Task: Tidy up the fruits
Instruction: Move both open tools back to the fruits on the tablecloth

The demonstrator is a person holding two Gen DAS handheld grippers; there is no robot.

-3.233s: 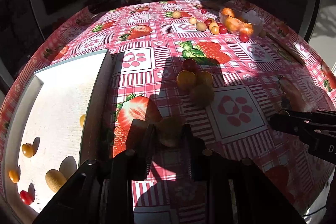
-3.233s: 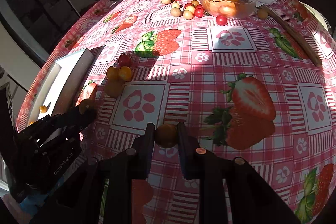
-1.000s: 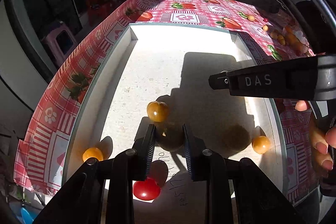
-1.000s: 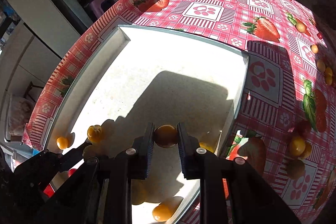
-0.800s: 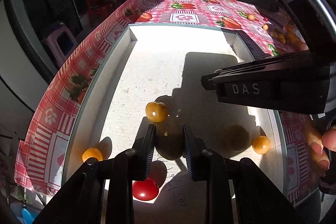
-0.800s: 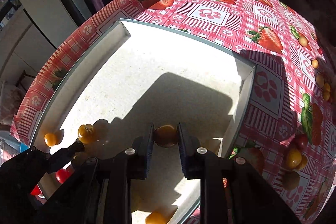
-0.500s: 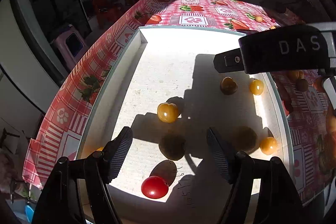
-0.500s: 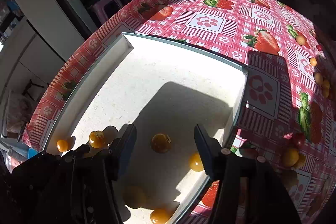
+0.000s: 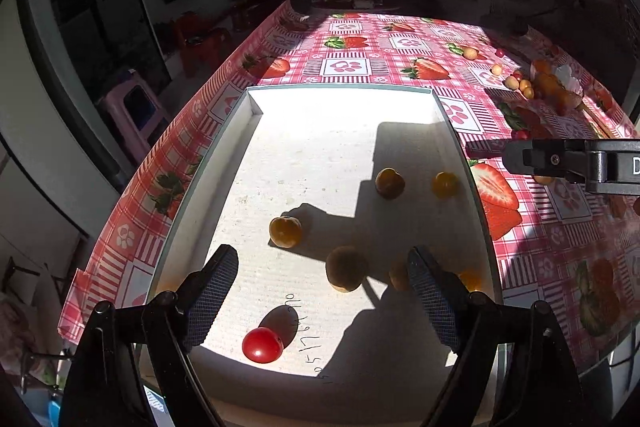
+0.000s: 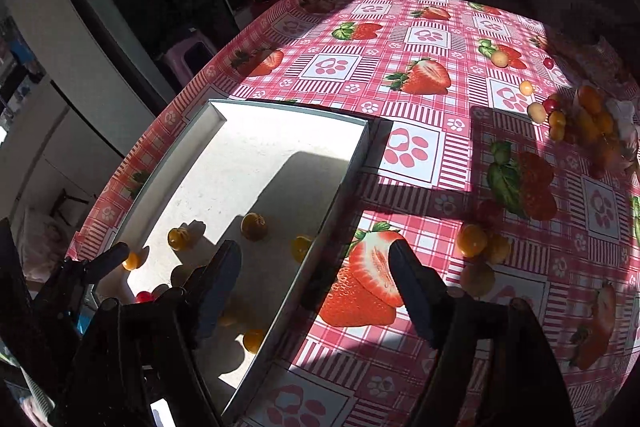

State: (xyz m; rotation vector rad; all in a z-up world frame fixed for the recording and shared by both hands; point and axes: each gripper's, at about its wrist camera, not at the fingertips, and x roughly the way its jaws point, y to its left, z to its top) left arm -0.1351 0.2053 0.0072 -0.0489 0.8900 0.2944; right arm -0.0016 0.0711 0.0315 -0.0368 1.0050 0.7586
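A white shallow box (image 9: pixel 352 95) lies on the strawberry tablecloth and holds several small fruits: a brown kiwi-like fruit (image 9: pixel 346 269), yellow plums (image 9: pixel 285 231) (image 9: pixel 389 183) and a red tomato (image 9: pixel 262 345). My left gripper (image 9: pixel 322 301) is open and empty above the box's near end. My right gripper (image 10: pixel 316 283) is open and empty over the box's right wall (image 10: pixel 320 227); its finger shows in the left wrist view (image 9: pixel 572 163). A cluster of loose fruits (image 10: pixel 478 247) lies on the cloth to the right.
A glass bowl of orange fruits (image 10: pixel 600 127) stands at the far right with small loose fruits (image 10: pixel 536 113) beside it. The table's left edge (image 9: pixel 172 155) drops off to a dark room with a pink stool (image 9: pixel 136 107).
Both grippers opened and let their fruits go into the box, the left its brown fruit, the right its yellow plum. Both have since pulled back and up; the right moved rightward over the box wall.
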